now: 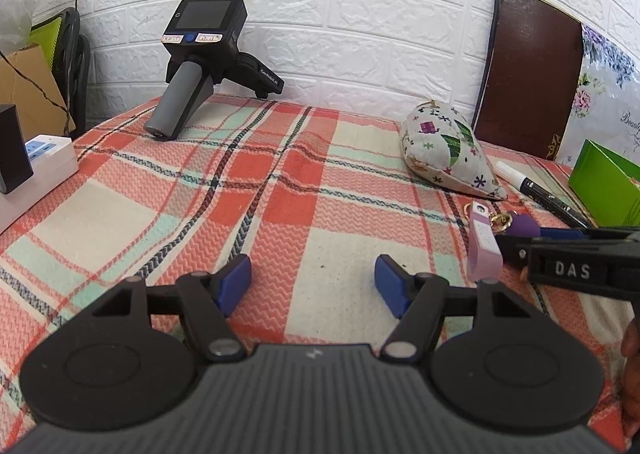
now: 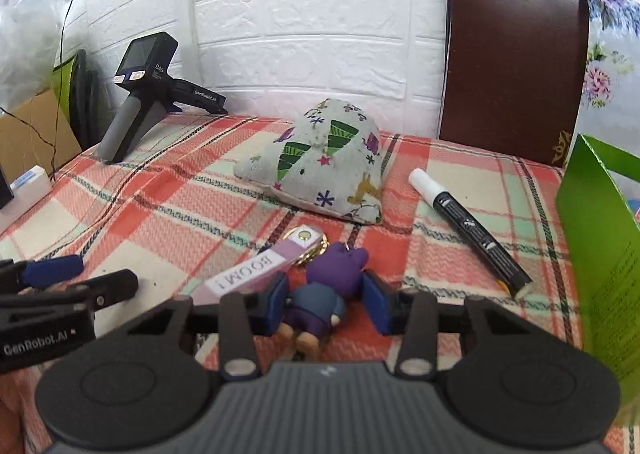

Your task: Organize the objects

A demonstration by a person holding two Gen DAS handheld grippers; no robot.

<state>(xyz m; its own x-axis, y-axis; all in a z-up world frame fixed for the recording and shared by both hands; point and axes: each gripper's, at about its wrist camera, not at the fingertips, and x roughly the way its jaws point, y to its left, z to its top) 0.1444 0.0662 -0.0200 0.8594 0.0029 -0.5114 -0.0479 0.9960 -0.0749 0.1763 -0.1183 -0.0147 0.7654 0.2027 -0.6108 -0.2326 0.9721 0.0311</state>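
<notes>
A purple toy-figure keychain [image 2: 324, 294] with a pink "BOOM!" strap [image 2: 256, 270] lies between the blue pads of my right gripper [image 2: 326, 304], which is closed on the figure just above the plaid cloth. The strap also shows in the left wrist view [image 1: 484, 242]. A patterned fabric pouch [image 2: 324, 170] and a black marker with a white cap [image 2: 468, 226] lie beyond it. My left gripper [image 1: 314, 286] is open and empty over the cloth, left of the right gripper [image 1: 560, 254].
A green box [image 2: 600, 254] stands at the right edge. A brown board [image 2: 516, 54] leans on the white brick wall. A spare handheld gripper [image 1: 200, 62] rests at the back left. A white power strip [image 1: 36, 170] sits at the left.
</notes>
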